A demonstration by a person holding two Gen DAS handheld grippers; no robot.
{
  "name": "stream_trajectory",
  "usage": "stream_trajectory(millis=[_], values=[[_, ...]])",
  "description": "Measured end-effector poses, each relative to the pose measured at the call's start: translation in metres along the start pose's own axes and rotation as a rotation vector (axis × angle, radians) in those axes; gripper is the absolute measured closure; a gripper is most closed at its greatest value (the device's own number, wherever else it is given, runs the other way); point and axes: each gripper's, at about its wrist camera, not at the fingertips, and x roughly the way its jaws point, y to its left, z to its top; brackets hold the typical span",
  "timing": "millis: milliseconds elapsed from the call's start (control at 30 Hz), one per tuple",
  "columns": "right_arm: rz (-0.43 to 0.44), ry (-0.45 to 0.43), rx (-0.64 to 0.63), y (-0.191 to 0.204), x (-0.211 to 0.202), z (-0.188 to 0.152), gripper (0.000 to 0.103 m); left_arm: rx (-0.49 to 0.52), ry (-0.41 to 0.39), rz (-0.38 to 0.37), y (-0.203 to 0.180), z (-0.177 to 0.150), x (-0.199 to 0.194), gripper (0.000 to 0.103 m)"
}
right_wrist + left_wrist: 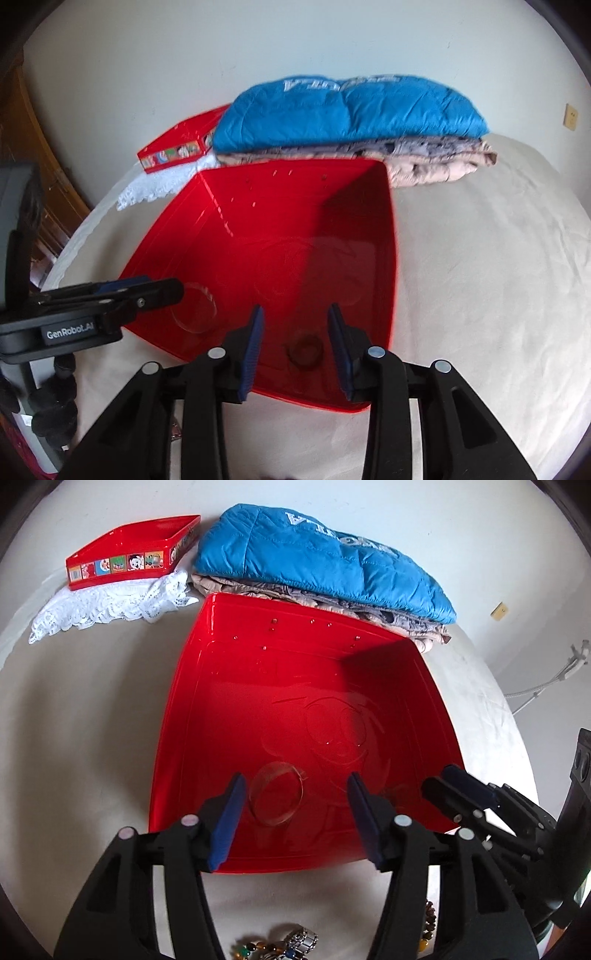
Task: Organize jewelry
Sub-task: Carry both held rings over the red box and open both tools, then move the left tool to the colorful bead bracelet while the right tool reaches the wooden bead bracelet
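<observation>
A large red tray [236, 709] lies on the pale bed cover; it also shows in the right wrist view [362, 236]. A clear bangle [277, 797] lies in its near part, between the fingers of my open left gripper [295, 812], which hovers above it. In the right wrist view the bangle [194, 310] sits near the left gripper [147, 291]. My right gripper [295, 347] is open over the tray's near edge, above a dark red ring-shaped bracelet [303, 350]. Loose beaded jewelry and a metal watch band [295, 941] lie on the cover below the left gripper.
A small red tin box [133, 554] sits on white lace [110, 609] at the back left. Folded blue jacket [325, 561] on beige bedding lies behind the tray. Wooden furniture [40, 155] stands at far left. A wall is behind.
</observation>
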Motion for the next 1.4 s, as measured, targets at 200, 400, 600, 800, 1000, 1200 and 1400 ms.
stream_trajectory(millis=[200,400,600,800,1000,1200,1400], values=[[-0.006,-0.065,0.019,0.000,-0.024,-0.003,0.028,0.020,-0.068,0.000,-0.001,-0.012,-0.031,0.033],[-0.116,-0.107,0.050,-0.003,-0.060,-0.029,0.003,0.063,-0.109,0.089,0.012,-0.058,-0.066,0.021],[-0.183,-0.097,0.011,0.007,-0.086,-0.063,0.003,0.053,-0.066,0.100,0.029,-0.109,-0.082,0.013],[-0.095,0.011,0.034,0.002,-0.070,-0.084,0.004,0.079,0.002,0.068,0.034,-0.137,-0.067,0.012],[-0.042,0.030,0.105,-0.008,-0.068,-0.094,0.005,0.032,0.027,0.055,0.047,-0.140,-0.054,0.012],[-0.036,0.078,0.092,-0.007,-0.060,-0.112,0.015,0.020,0.028,0.068,0.051,-0.140,-0.053,0.012],[0.010,0.116,0.097,-0.006,-0.053,-0.120,0.040,0.008,0.032,0.056,0.053,-0.139,-0.054,0.012]])
